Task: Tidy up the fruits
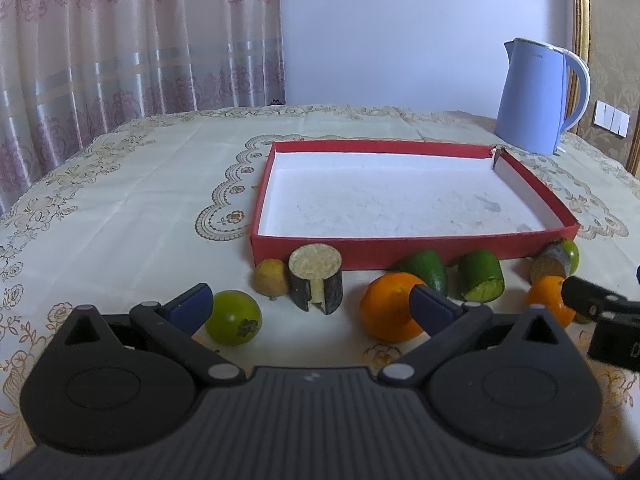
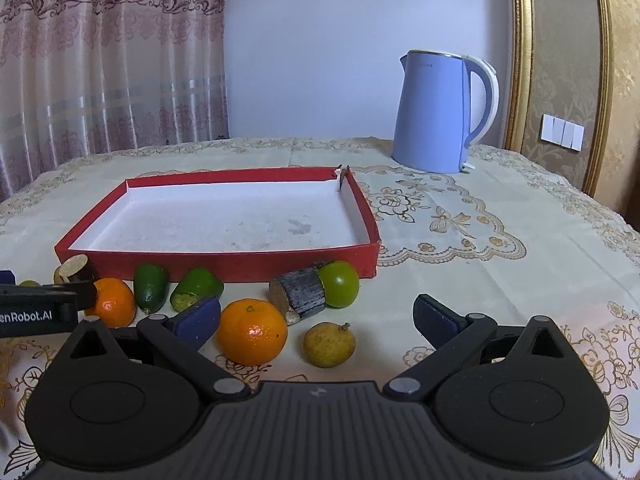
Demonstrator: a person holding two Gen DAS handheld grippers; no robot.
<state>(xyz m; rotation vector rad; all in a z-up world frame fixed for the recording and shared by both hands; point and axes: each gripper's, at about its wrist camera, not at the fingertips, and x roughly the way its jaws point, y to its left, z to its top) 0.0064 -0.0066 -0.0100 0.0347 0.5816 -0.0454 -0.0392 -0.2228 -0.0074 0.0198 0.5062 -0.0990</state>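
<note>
Left wrist view: the right tool [image 1: 612, 320] is getting cut off by the right edge and covering part of an orange [image 1: 546, 298]. Right wrist view: the left tool [image 2: 40, 308] is running off the left edge, its lettering clipped, hiding most of a small green fruit [image 2: 28, 283].

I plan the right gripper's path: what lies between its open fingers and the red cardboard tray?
In the right wrist view, an orange mandarin, a yellowish round fruit, a dark cork-ended cylinder and a green lime.

Right gripper [image 2: 316, 318] wide open before the red tray [image 2: 216, 266]; an orange [image 2: 252, 332] and yellow fruit [image 2: 329, 344] lie between its fingers
</note>
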